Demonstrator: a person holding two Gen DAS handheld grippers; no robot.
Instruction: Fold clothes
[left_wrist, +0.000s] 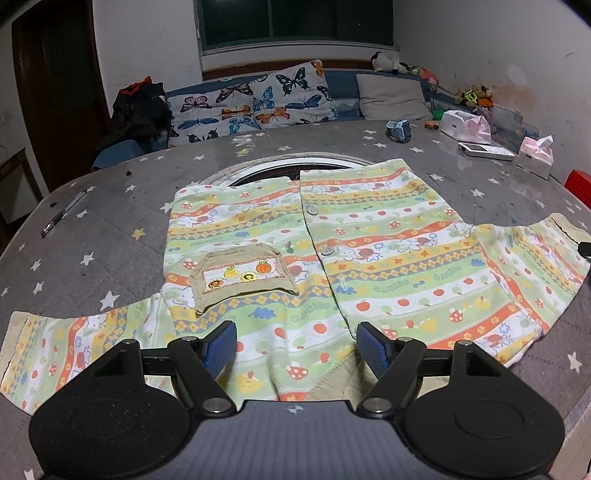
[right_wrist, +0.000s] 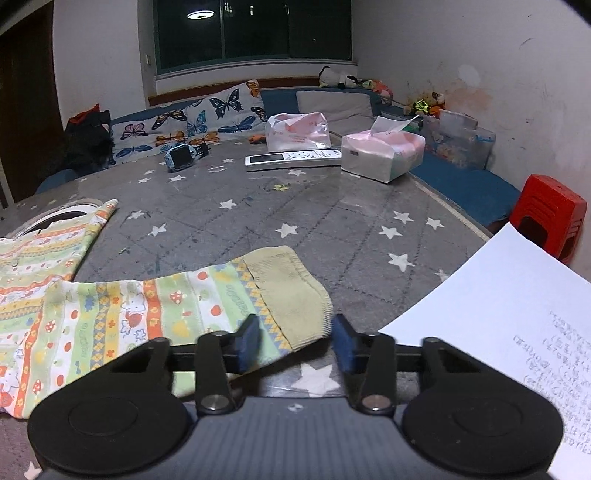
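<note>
Left wrist view: we hold the left tool (left_wrist: 296, 343) low over the hem of the cardigan (left_wrist: 295, 236), jaws wide apart and gripping nothing. Ahead of the tool the garment lies spread flat on the starred surface (left_wrist: 110, 229), buttoned front up, pocket (left_wrist: 242, 278) just ahead and left, one sleeve (left_wrist: 66, 343) out to the left, the other to the right. In the right wrist view, our right tool (right_wrist: 295, 343) is also open and empty, its jaws straddling the ribbed cuff (right_wrist: 291, 291) of the right sleeve without closing on it. We judge that no fold is made yet; both sleeves and the body remain to be folded.
</note>
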